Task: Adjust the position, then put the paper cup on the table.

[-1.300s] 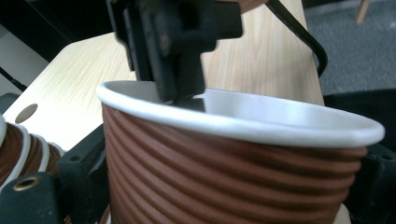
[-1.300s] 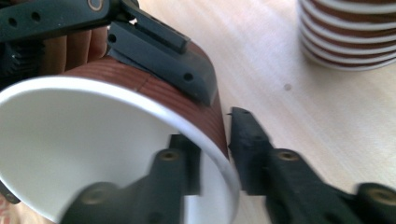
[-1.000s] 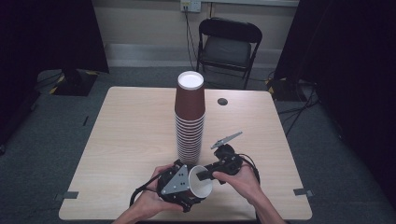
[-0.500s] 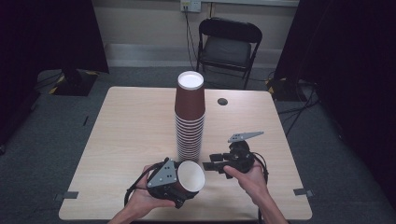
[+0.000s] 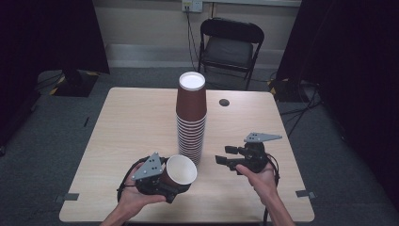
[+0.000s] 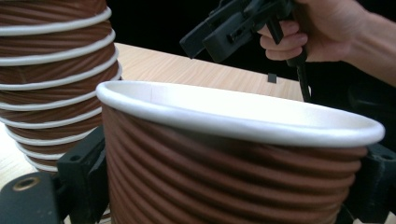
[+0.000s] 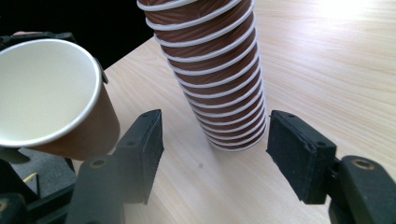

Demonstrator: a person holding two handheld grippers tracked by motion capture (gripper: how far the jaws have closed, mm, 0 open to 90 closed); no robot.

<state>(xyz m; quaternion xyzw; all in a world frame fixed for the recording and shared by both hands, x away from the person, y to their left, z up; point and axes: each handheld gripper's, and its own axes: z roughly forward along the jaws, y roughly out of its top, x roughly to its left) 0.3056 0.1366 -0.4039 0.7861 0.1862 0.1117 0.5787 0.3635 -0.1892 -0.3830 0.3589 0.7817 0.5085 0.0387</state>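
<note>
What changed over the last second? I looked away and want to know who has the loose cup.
The right tongs let go of the single paper cup and drew off to the right, jaws now open. The left tongs keep it clamped, shifted slightly left. The cup stack and table stayed put.

You are working in a recording room or lab space, not a home. A single light wood-laminate table point(image 5: 131, 127) stands on grey carpet point(image 5: 42, 155). Black curtains point(image 5: 51, 33) hang at both sides, in front of a plain pale wall with a power outlet point(image 5: 192, 5). A black folding chair point(image 5: 230, 44) stands behind the table. Cables point(image 5: 306, 108) run across the floor, and tape marks point(image 5: 69, 197) lie near the table's corners.
</note>
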